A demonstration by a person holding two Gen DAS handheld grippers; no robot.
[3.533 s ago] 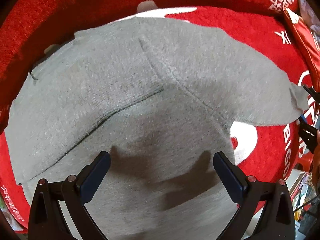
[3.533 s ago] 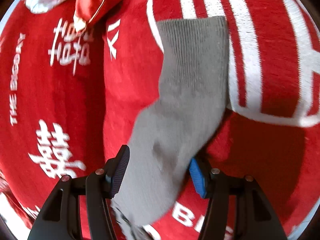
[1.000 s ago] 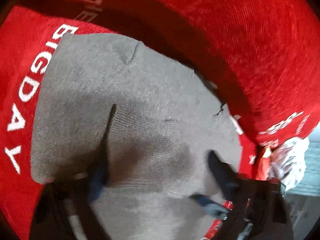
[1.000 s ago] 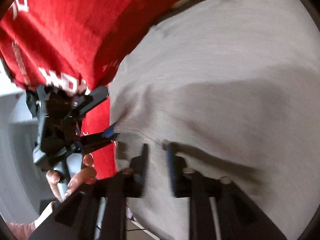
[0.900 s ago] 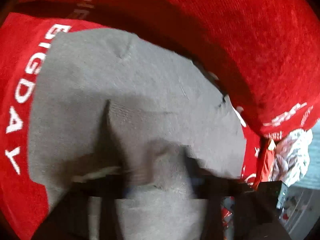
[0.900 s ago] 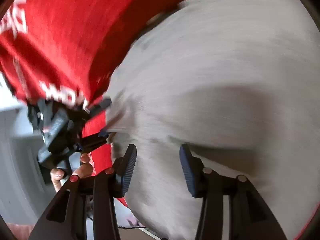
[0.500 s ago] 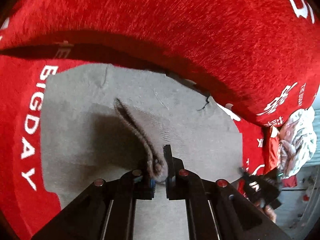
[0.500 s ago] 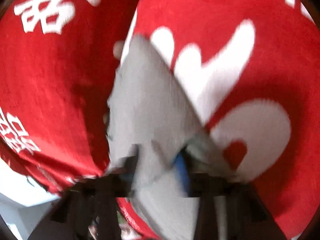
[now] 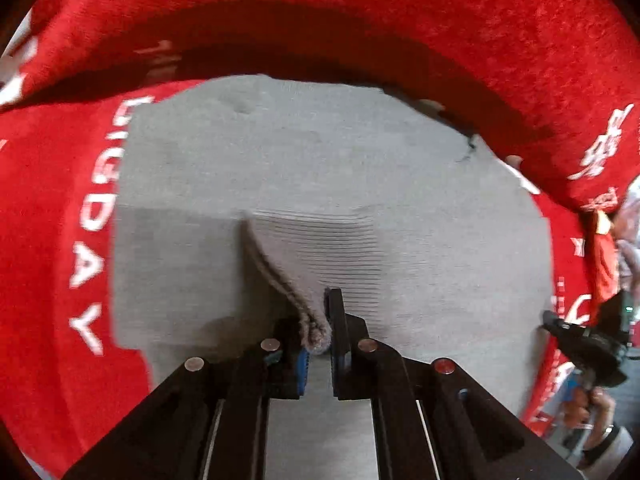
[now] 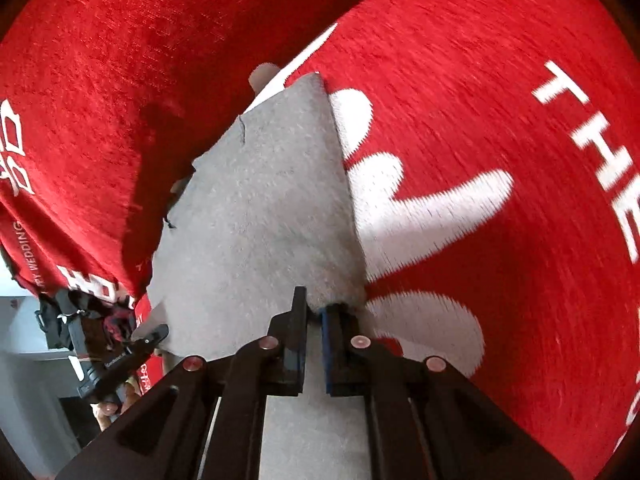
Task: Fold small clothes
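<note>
A grey knitted garment [image 9: 320,184] lies folded on a red blanket [image 9: 360,12]. My left gripper [image 9: 316,332] is shut on a pinched ribbed edge of the garment and lifts a ridge of it. In the right wrist view the grey garment [image 10: 260,208] stretches away from my right gripper [image 10: 314,312], which is shut on its near corner. The right gripper also shows at the far right of the left wrist view [image 9: 580,344]. The left gripper shows at the lower left of the right wrist view [image 10: 120,360].
The red blanket [image 10: 480,120] has white letters and heart shapes and rises in a fold behind the garment. Its edge drops off at the lower left of the right wrist view, over a grey floor [image 10: 24,360]. A crumpled white and red bundle [image 9: 624,232] lies at the right.
Both grippers have closed on the grey garment's edges after being open over it. The garment has been folded smaller. Both grippers have pulled back, with the cloth lifted in them.
</note>
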